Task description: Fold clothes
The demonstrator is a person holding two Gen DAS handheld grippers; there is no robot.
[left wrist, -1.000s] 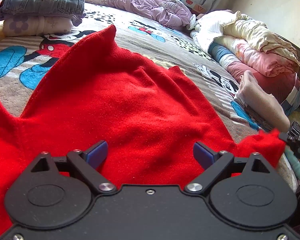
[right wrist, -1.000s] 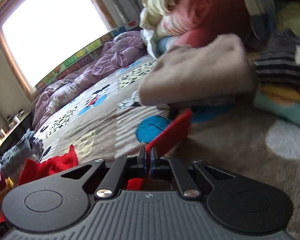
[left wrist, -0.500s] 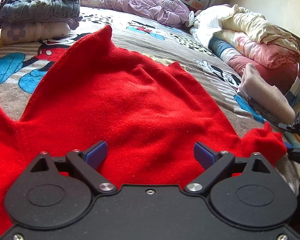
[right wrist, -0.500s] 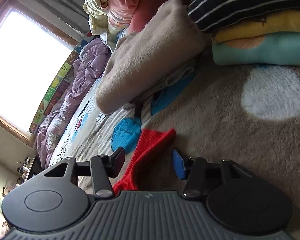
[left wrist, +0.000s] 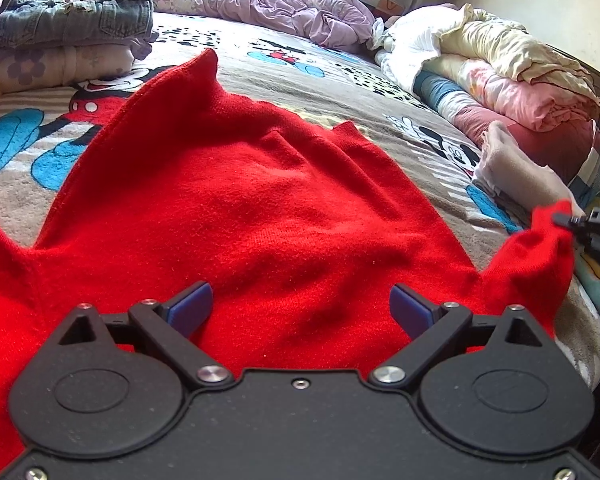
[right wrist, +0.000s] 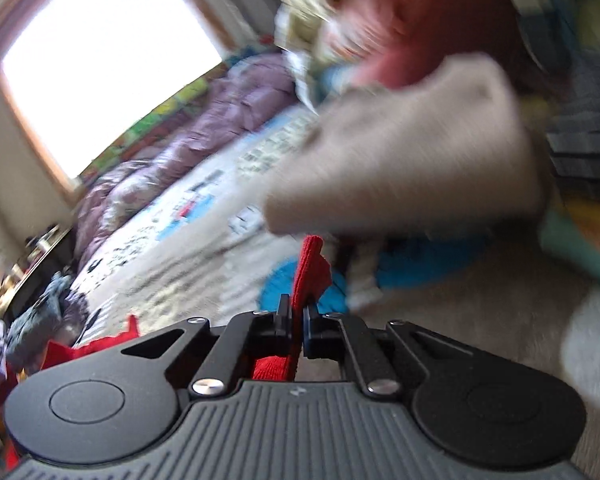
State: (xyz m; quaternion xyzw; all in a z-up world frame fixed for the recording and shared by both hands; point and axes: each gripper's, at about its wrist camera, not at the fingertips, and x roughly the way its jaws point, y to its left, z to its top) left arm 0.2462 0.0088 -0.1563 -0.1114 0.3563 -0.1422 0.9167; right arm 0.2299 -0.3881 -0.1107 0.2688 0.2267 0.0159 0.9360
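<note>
- Right gripper (right wrist: 296, 320) has just closed, pinching the red sweater's (left wrist: 260, 216) sleeve tip.
- Left gripper (left wrist: 300, 304) gapes, empty, over it.
- We judge the knit soft, light; grip edges.

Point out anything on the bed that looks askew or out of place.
The red sweater lies rumpled, not flat: one corner stands up in a peak, and a sleeve end is pinched in the right gripper. A purple quilt lies crumpled at the far edge.
</note>
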